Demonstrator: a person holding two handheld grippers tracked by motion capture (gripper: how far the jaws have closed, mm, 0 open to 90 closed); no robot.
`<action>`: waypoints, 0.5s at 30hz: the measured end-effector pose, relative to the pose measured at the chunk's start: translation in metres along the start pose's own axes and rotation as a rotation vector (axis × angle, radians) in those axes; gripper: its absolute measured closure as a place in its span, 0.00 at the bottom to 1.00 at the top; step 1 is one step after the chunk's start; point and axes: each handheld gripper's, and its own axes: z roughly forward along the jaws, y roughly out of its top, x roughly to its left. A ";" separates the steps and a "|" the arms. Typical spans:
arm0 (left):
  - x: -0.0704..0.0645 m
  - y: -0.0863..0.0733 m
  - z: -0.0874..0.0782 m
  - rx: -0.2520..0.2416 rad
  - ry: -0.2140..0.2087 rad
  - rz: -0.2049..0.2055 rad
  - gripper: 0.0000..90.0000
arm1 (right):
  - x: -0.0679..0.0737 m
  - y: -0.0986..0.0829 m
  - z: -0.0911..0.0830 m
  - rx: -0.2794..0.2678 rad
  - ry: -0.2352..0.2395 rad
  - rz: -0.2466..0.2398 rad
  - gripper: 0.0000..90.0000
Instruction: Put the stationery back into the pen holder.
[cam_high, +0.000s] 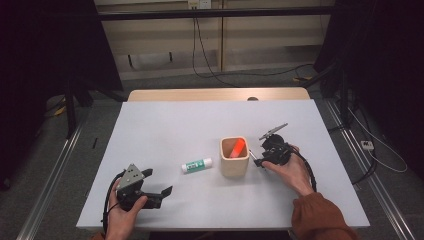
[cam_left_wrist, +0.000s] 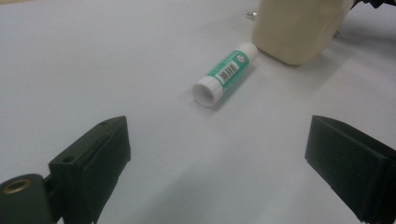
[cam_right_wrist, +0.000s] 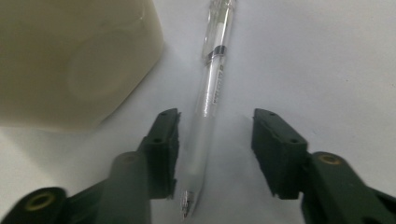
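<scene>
A green and white glue stick (cam_high: 196, 165) (cam_left_wrist: 226, 73) lies on its side on the white table (cam_high: 165, 130), left of a cream square cup (cam_high: 234, 156) (cam_left_wrist: 299, 28) (cam_right_wrist: 70, 60) that holds an orange item (cam_high: 236, 148). My left gripper (cam_high: 159, 185) (cam_left_wrist: 219, 158) hovers open near the front left, jaws wide apart, short of the glue stick. My right gripper (cam_high: 259, 159) (cam_right_wrist: 215, 149) is open beside the cup's right wall, its jaws either side of a clear pen (cam_right_wrist: 210, 98) lying on the table. The left fingertip (cam_right_wrist: 164, 144) almost touches the pen.
A wooden strip (cam_high: 215, 94) runs along the table's far edge. Cables (cam_high: 210, 70) trail over the floor behind, and dark stands flank both sides. Bare table surface spreads across the far half and the front middle.
</scene>
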 end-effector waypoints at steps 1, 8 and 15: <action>0.000 0.000 0.000 0.001 0.000 0.002 0.07 | 0.001 0.000 0.001 -0.001 -0.002 -0.007 0.60; 0.000 0.000 0.000 0.000 -0.001 0.000 0.07 | 0.007 0.002 0.005 0.008 -0.014 -0.027 0.74; 0.000 0.000 0.001 0.002 -0.005 0.003 0.07 | 0.014 0.003 0.006 0.022 -0.041 -0.052 0.81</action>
